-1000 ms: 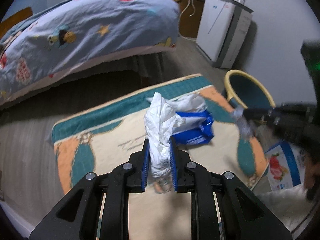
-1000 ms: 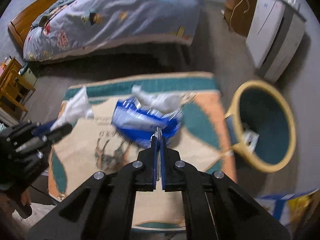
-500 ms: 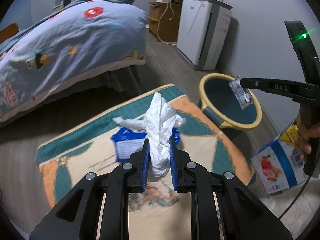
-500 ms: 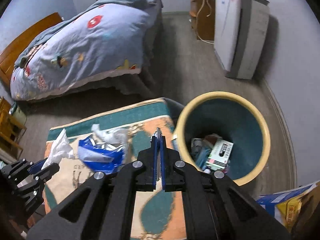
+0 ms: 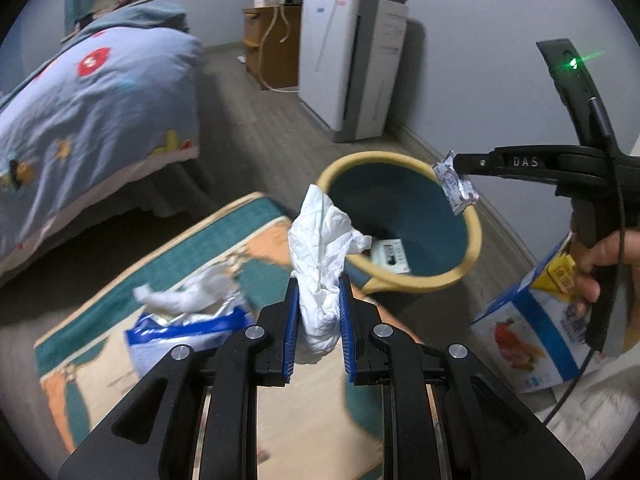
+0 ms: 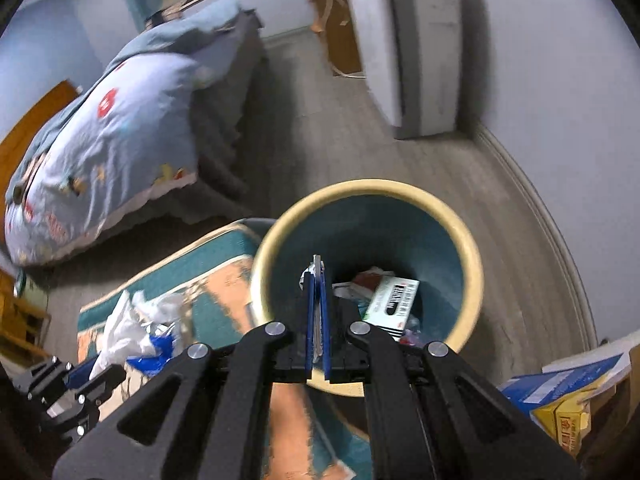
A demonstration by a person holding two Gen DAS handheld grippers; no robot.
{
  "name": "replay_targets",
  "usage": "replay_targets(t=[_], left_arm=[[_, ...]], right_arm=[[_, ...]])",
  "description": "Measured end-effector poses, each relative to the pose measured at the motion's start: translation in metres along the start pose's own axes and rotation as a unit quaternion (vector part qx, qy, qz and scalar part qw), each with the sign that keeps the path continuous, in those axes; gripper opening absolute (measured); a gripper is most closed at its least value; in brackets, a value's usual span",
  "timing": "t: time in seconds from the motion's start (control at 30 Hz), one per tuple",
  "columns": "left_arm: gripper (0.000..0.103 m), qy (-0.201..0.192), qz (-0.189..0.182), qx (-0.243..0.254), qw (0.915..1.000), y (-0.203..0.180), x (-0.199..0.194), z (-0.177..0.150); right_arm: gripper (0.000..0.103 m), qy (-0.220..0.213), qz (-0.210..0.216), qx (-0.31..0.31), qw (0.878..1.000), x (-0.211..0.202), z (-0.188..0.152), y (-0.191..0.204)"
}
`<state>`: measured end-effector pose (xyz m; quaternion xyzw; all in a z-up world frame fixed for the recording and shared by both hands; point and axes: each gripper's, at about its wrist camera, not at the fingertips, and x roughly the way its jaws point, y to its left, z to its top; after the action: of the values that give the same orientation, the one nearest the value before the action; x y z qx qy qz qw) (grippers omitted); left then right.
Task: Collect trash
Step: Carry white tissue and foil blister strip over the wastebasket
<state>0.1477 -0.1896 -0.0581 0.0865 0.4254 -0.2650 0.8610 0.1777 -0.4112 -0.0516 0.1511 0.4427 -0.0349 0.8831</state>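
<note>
My left gripper is shut on a crumpled white tissue, held above the rug just left of the round trash bin. The bin has a cream rim and teal inside, with several pieces of trash at its bottom. My right gripper is shut on a small flat silver wrapper and hangs over the bin's opening. In the left wrist view the right gripper reaches in from the right over the bin's far rim. A blue and silver snack bag lies on the rug.
A patterned teal and orange rug covers the floor beside a bed with a blue quilt. A white appliance stands by the wall. A printed carton sits right of the bin. A hand holds the right gripper's handle.
Both grippers swung right from over the rug toward the bin. The right gripper with its wrapper now hangs above the bin's opening; the left one with the tissue has come close to the rim.
</note>
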Motion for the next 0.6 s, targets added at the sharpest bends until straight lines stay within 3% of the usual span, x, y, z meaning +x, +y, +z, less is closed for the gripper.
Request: replay_targets(t=[0.43, 0.6], left_arm=[[0.020, -0.024, -0.022, 0.046, 0.9984, -0.035, 0.036, 0.050], [0.020, -0.014, -0.016, 0.082, 0.9964, -0.049, 0.060, 0.048]], right_arm=[[0.003, -0.006, -0.037, 0.037, 0.999, 0.019, 0.013, -0.048], [0.003, -0.004, -0.054, 0.026, 0.998, 0.027, 0.017, -0.053]])
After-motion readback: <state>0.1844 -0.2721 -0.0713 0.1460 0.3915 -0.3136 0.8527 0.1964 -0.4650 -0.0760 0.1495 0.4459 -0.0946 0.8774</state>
